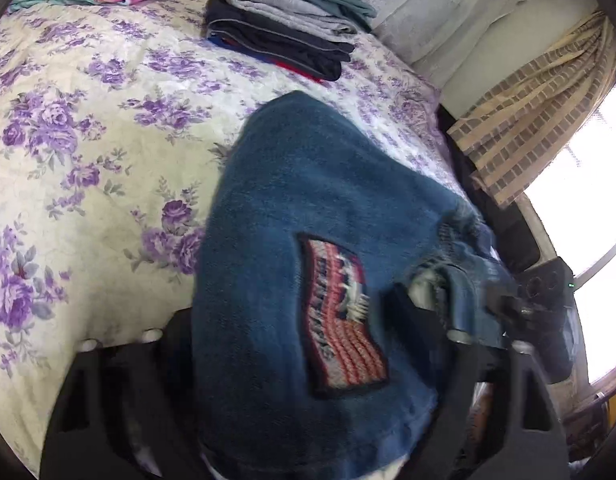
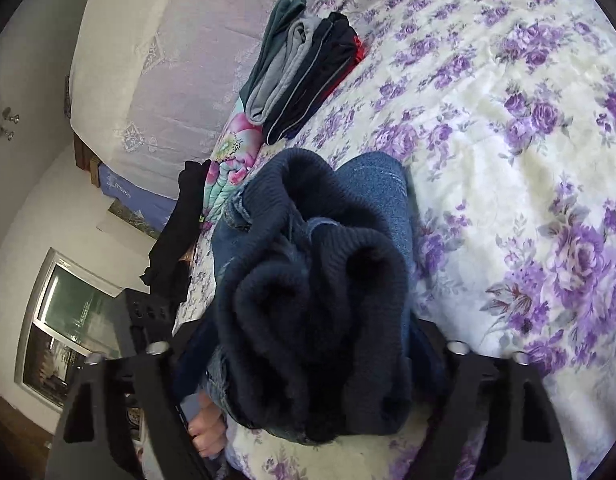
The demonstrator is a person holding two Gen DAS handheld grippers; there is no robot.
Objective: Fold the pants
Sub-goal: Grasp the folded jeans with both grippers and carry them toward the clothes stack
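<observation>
Both claws clamp blue pants (image 1: 308, 208) | left claw (image 1: 308, 344) | right claw (image 2: 308, 360) | raised over floral bedspread (image 1: 88, 120)

The only lettering is a dark vertical row along the left edge of the striped flag-like patch (image 1: 341, 316) sewn on the blue pants (image 1: 308, 208), but it is blurred and I cannot read any word of it

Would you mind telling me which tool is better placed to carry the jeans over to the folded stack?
Probably the left tool: its view faces the folded stack beyond the jeans, with bare bedspread between.
</observation>
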